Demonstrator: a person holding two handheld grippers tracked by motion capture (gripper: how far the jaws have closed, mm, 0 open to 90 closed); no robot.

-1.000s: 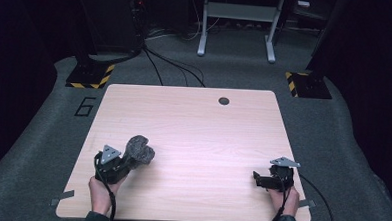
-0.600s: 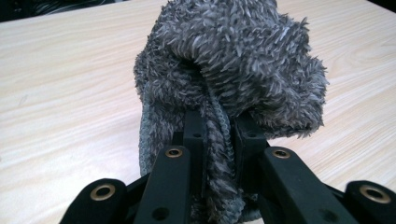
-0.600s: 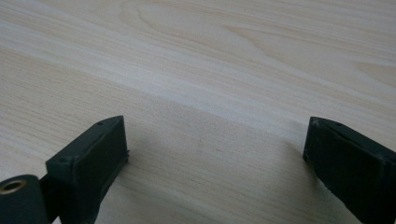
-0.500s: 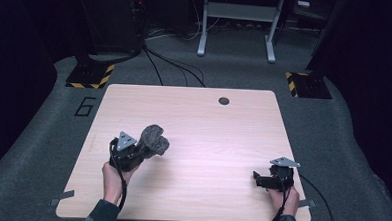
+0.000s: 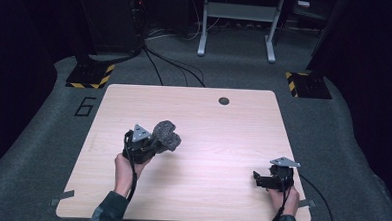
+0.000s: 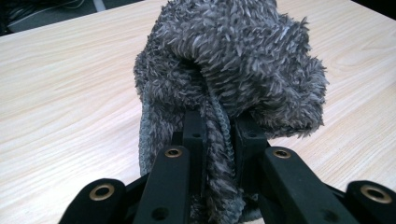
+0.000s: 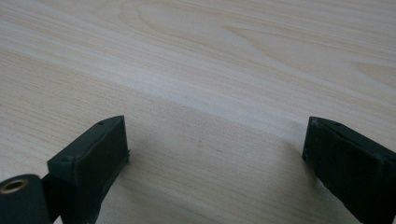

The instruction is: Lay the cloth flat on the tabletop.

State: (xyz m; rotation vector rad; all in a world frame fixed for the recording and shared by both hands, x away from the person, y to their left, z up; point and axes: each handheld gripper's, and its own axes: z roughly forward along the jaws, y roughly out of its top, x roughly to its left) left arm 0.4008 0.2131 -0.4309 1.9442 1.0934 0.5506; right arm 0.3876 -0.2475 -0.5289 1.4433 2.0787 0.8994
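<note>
A pale wood-grain table point(image 5: 208, 136) stands on grey carpet in a dim room, with cables and a metal stand behind it. We hold a gripper in each hand. Our left gripper point(image 6: 219, 126) is clenched on a fluffy grey cloth point(image 6: 229, 65), the jaws pinching a stitched edge of it while the bulk bunches up ahead of them. In the high view the cloth point(image 5: 165, 135) sits over the left-centre of the table, just beyond the left gripper point(image 5: 150, 146); whether it touches the wood we cannot tell. Our right gripper point(image 7: 215, 154) is released, jaws wide apart over bare table, and it waits near the front right corner point(image 5: 263, 179), well apart from the cloth.

The risk, as we judge it, is the thin grip: only a hem is caught, so a quick swing could pull it free (plush fabric slides easily). A trailing fold could also drag on the table.

Crumpled as it is, the cloth has no clear long axis; the bundle points away from us, slightly rightward.
</note>
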